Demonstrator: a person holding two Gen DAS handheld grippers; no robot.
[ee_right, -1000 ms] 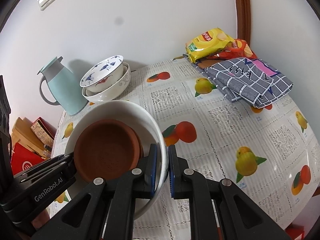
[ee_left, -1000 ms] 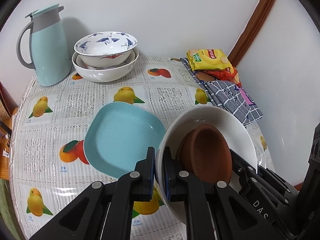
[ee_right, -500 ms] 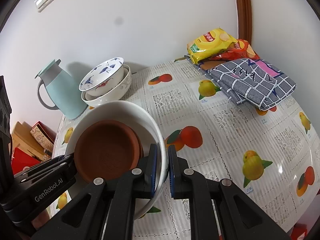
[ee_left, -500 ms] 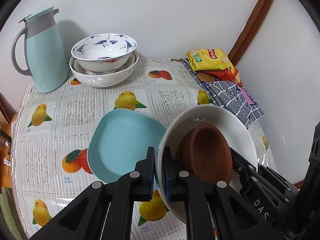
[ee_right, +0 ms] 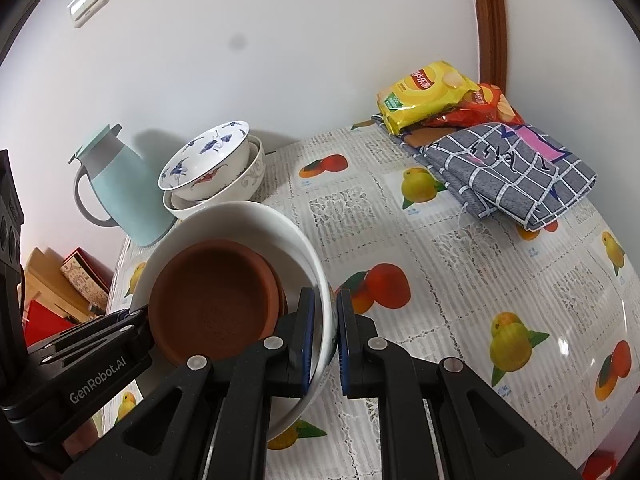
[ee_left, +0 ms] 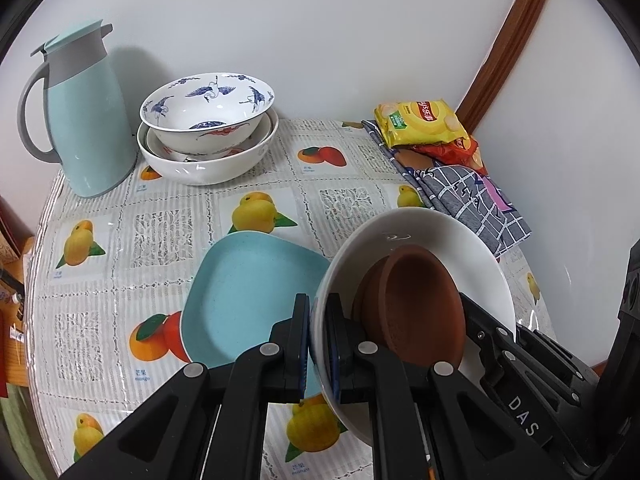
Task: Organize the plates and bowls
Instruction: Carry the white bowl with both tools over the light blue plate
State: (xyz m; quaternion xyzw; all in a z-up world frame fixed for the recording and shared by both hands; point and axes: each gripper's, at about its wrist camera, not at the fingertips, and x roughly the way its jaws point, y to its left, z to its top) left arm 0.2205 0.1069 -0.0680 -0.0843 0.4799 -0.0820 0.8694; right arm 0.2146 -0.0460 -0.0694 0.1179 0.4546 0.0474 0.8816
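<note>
Large white glazed bowl (ee_left: pixel 432 232), held off the table between both tools and tilted, over the near part of the table with its fruit-print lace-pattern plastic cloth (ee_left: pixel 160 240). Inside it, two nested brown terracotta saucers (ee_left: pixel 416 300), leaning against the bowl's wall. Left gripper (ee_left: pixel 318 344): blue-padded black jaws clamped on the white bowl's rim, one pad inside, one outside. Right gripper (ee_right: pixel 323 336): clamped likewise on the opposite rim of the same bowl. Pale blue square plate with rounded corners (ee_left: pixel 248 292), flat on the cloth near the front edge, just beside and partly beneath the raised bowl. Blue-and-white crane-patterned porcelain bowl (ee_left: pixel 208 108), nested in a stack with a wide white bowl (ee_left: pixel 208 164) at the bottom, at the back edge against the wall. Pale blue insulated jug with grey handle and collar (ee_left: pixel 80 120), upright at the back left corner, just beside that stack. Yellow crisp packet (ee_left: pixel 420 122), at the back right corner, lying over a red packet (ee_left: pixel 456 148). Folded grey checked cloth (ee_left: pixel 472 196), along the right edge, under the packets.
</note>
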